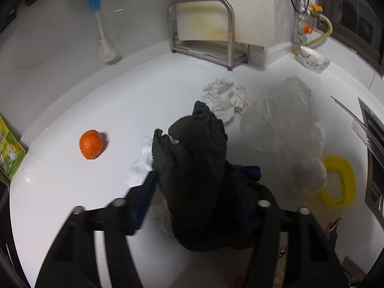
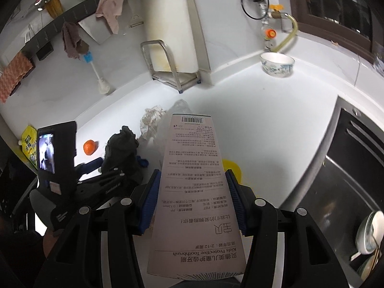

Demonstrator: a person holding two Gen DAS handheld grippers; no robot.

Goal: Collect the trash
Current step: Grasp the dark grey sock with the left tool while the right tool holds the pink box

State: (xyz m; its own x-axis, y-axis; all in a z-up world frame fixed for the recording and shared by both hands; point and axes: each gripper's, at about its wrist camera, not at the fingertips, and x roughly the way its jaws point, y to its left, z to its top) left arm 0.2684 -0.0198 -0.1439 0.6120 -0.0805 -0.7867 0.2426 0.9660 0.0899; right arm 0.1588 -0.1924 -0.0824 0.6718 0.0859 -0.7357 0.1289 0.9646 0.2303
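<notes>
My left gripper [image 1: 194, 199] is shut on a dark grey cloth [image 1: 192, 168] that stands bunched up between its blue pads; it also shows in the right wrist view [image 2: 122, 148]. A crumpled white tissue [image 1: 141, 163] lies just under and left of the cloth. My right gripper [image 2: 192, 201] is shut on a long white toothbrush box [image 2: 194, 187] with printed text and a barcode. A crumpled white paper [image 1: 228, 98], a clear plastic bag [image 1: 288, 124] and an orange [image 1: 90, 147] lie on the white counter [image 1: 120, 110].
A yellow ring-shaped lid [image 1: 339, 180] lies at the right. A metal rack [image 1: 204, 31] with a board, a bottle brush [image 1: 103, 36] and a patterned bowl [image 2: 277, 64] stand at the back. A green packet [image 1: 9, 153] lies at the left edge. A dark sink [image 2: 336, 175] is at the right.
</notes>
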